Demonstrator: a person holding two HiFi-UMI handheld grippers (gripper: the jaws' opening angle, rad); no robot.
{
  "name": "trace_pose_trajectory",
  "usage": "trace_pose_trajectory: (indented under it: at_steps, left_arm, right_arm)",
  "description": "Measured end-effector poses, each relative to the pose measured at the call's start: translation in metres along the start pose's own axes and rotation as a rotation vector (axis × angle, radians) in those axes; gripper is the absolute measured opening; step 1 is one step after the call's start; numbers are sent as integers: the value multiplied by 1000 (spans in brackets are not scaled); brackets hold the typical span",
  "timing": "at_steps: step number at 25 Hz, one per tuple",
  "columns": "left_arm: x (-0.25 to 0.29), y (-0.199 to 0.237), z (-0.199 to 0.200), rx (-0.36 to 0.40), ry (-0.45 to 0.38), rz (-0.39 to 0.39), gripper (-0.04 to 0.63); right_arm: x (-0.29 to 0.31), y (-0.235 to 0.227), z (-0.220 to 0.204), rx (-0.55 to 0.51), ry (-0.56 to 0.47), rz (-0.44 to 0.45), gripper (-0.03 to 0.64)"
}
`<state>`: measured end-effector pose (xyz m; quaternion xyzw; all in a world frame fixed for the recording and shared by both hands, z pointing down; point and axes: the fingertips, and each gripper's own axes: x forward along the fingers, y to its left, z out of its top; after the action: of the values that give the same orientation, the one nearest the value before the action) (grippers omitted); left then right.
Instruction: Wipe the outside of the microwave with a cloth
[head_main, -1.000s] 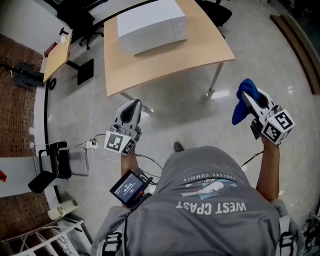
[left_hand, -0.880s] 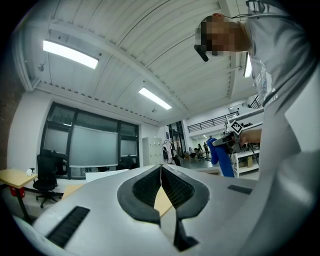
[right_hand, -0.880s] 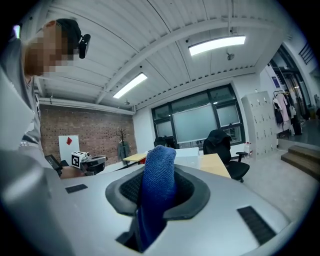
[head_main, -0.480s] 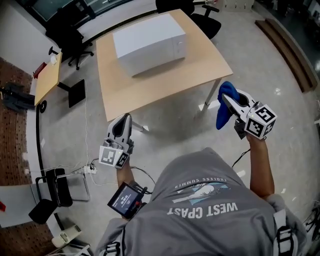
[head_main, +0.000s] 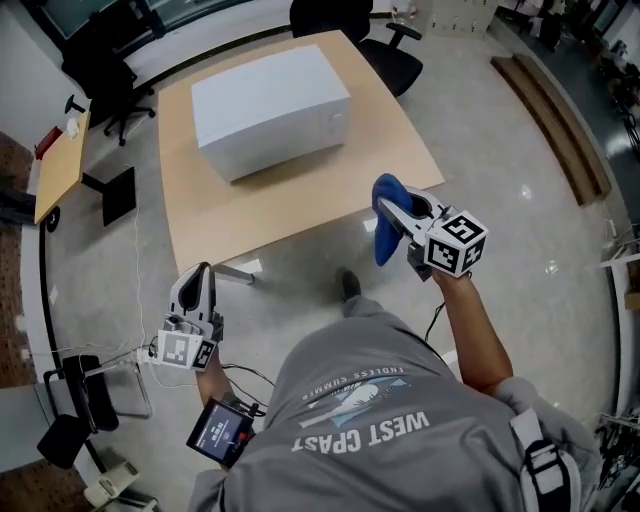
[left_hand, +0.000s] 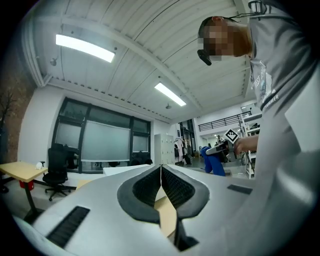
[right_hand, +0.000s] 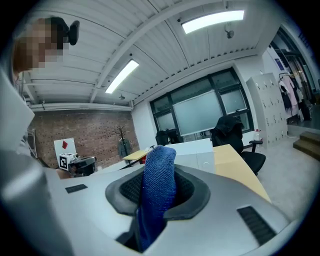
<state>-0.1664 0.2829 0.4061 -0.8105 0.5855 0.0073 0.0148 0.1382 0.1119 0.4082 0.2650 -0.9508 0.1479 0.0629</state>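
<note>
A white microwave (head_main: 268, 95) stands on a light wood table (head_main: 300, 205), and shows low and pale in the right gripper view (right_hand: 192, 149). My right gripper (head_main: 392, 208) is shut on a blue cloth (head_main: 385, 225) that hangs down from its jaws at the table's near right edge. In the right gripper view the cloth (right_hand: 157, 192) fills the gap between the pads. My left gripper (head_main: 197, 283) hangs over the floor, left of the table's near corner. Its jaws (left_hand: 161, 172) are shut with nothing between them. The left gripper view also catches the cloth (left_hand: 212, 164).
Black office chairs stand behind the table (head_main: 350, 20) and at the far left (head_main: 105, 70). A small wood side table (head_main: 58, 165) stands left. Cables and a power strip (head_main: 135, 352) lie on the floor by my left side. Wooden boards (head_main: 548, 112) lie at right.
The person has walked up to the table. Both grippers have moved toward it, and the right one with the cloth now reaches the table's near edge.
</note>
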Motion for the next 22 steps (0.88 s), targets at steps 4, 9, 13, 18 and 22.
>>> trace_pose_trajectory:
  at_steps: [4,9,13,18,22]
  left_arm:
    - [41,31,-5,6,17,56,23]
    - [93,46,-12,23,45,94,23]
    - [117,60,-23,12,68,134,23]
    - [123,85,-34,-5,97,167,23]
    - [122,119,-44,-22,116,171,23]
  right_arm:
    - [65,-50,2,14,18,20,89]
    - [141,-98,-4,12,57,60,89]
    - [215,-103,-19,-64,96,132,89]
    - [313,-54,-42,-222,129,289,89]
    - [394,0,-64,-241,147,368,89]
